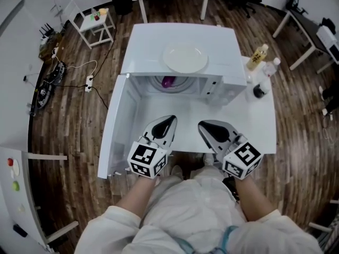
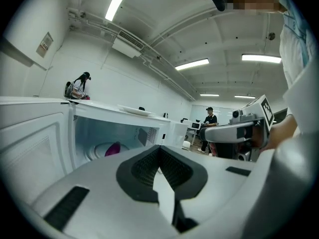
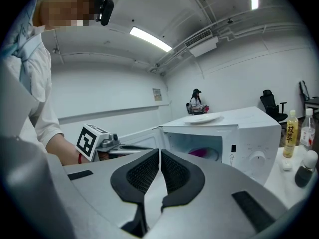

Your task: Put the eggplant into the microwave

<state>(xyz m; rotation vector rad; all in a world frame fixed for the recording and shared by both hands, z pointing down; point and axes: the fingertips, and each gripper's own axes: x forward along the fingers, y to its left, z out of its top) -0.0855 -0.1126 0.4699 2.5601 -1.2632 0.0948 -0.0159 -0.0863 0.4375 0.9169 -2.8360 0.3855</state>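
Note:
A purple eggplant point(image 1: 168, 81) lies inside the white microwave point(image 1: 183, 46), on its round turntable; it also shows as a purple shape point(image 2: 112, 149) in the left gripper view and as a magenta patch point(image 3: 202, 153) in the right gripper view. The microwave door point(image 1: 117, 126) hangs open to the left. My left gripper point(image 1: 170, 118) is in front of the opening, shut and empty. My right gripper point(image 1: 201, 124) is beside it at the same distance, shut and empty. Both point toward the cavity.
A white plate point(image 1: 185, 58) rests on top of the microwave. On the table's right side stand a yellow-labelled bottle point(image 1: 257, 56), a clear bottle point(image 1: 270, 67) and a small dark-topped container point(image 1: 259, 91). The white table point(image 1: 254, 126) ends just before my body.

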